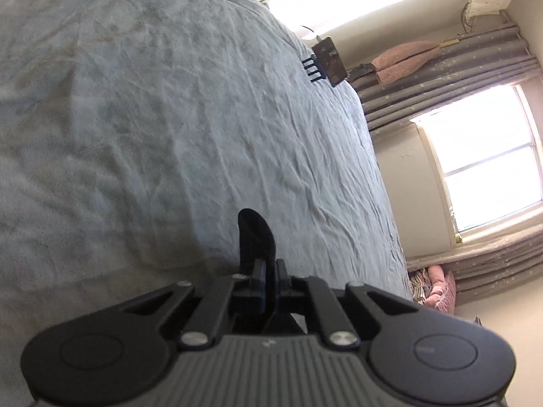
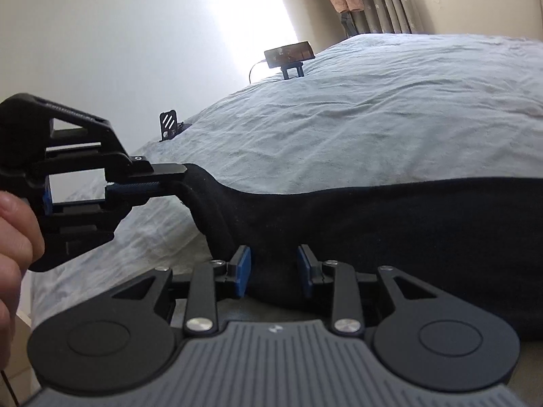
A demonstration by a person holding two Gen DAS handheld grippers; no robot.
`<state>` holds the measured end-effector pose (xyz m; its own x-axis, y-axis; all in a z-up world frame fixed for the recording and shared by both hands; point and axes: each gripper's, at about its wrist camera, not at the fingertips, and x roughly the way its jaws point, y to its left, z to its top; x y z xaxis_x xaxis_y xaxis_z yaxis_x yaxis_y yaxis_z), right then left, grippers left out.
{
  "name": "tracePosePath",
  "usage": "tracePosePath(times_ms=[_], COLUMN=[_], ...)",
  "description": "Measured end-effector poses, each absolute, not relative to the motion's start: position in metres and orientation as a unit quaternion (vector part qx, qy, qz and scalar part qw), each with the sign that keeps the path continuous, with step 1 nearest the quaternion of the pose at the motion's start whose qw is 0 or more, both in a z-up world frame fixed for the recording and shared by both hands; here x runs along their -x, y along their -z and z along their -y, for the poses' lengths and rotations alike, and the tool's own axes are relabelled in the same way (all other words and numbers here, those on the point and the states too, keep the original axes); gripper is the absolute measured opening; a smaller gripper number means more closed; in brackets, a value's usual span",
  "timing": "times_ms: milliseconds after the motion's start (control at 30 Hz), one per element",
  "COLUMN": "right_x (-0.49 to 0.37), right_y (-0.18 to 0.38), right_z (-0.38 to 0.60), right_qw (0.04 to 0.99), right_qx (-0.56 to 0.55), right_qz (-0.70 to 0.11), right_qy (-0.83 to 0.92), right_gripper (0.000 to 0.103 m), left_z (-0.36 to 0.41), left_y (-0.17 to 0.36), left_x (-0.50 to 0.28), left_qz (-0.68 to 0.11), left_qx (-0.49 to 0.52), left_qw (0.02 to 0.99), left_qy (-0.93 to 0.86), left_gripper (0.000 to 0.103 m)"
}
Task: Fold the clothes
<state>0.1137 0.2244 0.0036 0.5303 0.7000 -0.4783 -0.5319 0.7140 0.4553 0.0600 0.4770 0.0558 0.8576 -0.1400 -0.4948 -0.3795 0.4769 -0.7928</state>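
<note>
A black garment (image 2: 390, 237) lies across the near part of a bed with a pale blue sheet (image 2: 373, 118). In the right wrist view my right gripper (image 2: 274, 264) has its blue pads (image 2: 242, 271) pressed on a bunch of the garment's near edge. My left gripper (image 2: 180, 178), held by a hand (image 2: 13, 237), comes in from the left and is shut on the garment's raised left corner. In the left wrist view the left gripper (image 1: 269, 266) is shut, with a flap of the black garment (image 1: 254, 234) sticking up between its fingers.
A phone on a dark stand (image 2: 290, 54) sits at the bed's far edge, and a black slotted bracket (image 2: 168, 123) stands to its left. Grey curtains (image 1: 441, 78), a bright window (image 1: 485, 156) and a pink cloth pile (image 1: 437, 288) lie beyond the bed.
</note>
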Motion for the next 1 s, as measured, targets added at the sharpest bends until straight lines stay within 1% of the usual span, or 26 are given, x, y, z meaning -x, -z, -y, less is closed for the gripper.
tracePosePath(times_ms=[100, 133, 200, 300, 400, 433, 467, 500, 567, 600, 667, 767, 900, 1000], right_x=[-0.114, -0.113, -0.111, -0.109, -0.105, -0.104, -0.104, -0.101, -0.096, -0.093, -0.087, -0.086, -0.090, -0.096], right_y=[-0.008, -0.013, -0.023, -0.031, -0.032, -0.029, -0.026, -0.023, -0.020, -0.022, -0.024, -0.029, -0.036, -0.029], right_z=[-0.179, -0.161, -0.125, -0.072, -0.019, -0.008, -0.001, 0.006, 0.011, 0.011, 0.011, -0.002, -0.031, -0.049], right_qw=[0.843, 0.841, 0.837, 0.839, 0.839, 0.838, 0.836, 0.831, 0.826, 0.826, 0.825, 0.822, 0.840, 0.848], right_qx=[-0.243, -0.269, -0.314, -0.359, -0.397, -0.399, -0.401, -0.407, -0.413, -0.413, -0.413, -0.401, -0.340, -0.299], right_qz=[-0.361, -0.367, -0.367, -0.354, -0.345, -0.348, -0.353, -0.358, -0.362, -0.362, -0.362, -0.370, -0.373, -0.391], right_qy=[-0.316, -0.294, -0.256, -0.204, -0.143, -0.132, -0.126, -0.126, -0.128, -0.131, -0.136, -0.164, -0.199, -0.197], right_gripper=[0.034, 0.037, 0.037, 0.039, 0.039, 0.039, 0.039, 0.037, 0.037, 0.037, 0.039, 0.039, 0.039, 0.039], left_z=[-0.450, -0.440, -0.419, -0.375, -0.337, -0.330, -0.326, -0.325, -0.335, -0.342, -0.356, -0.373, -0.374, -0.372], left_y=[-0.072, -0.074, -0.079, -0.081, -0.072, -0.070, -0.068, -0.068, -0.071, -0.073, -0.075, -0.069, -0.062, -0.060], left_x=[-0.068, -0.071, -0.076, -0.081, -0.085, -0.089, -0.090, -0.088, -0.085, -0.084, -0.082, -0.084, -0.088, -0.090], left_qz=[-0.257, -0.260, -0.267, -0.300, -0.348, -0.358, -0.363, -0.360, -0.345, -0.336, -0.320, -0.325, -0.346, -0.357], left_qx=[0.443, 0.428, 0.396, 0.322, 0.248, 0.231, 0.218, 0.216, 0.240, 0.255, 0.285, 0.317, 0.324, 0.324], left_qw=[0.859, 0.865, 0.874, 0.885, 0.885, 0.886, 0.887, 0.887, 0.888, 0.888, 0.887, 0.880, 0.873, 0.869], left_qy=[-0.001, 0.030, 0.087, 0.151, 0.185, 0.184, 0.185, 0.190, 0.188, 0.184, 0.173, 0.138, 0.116, 0.112], left_gripper=[0.004, 0.004, 0.004, 0.005, 0.006, 0.007, 0.011, 0.013, 0.027, 0.030, 0.031, 0.031, 0.031, 0.031])
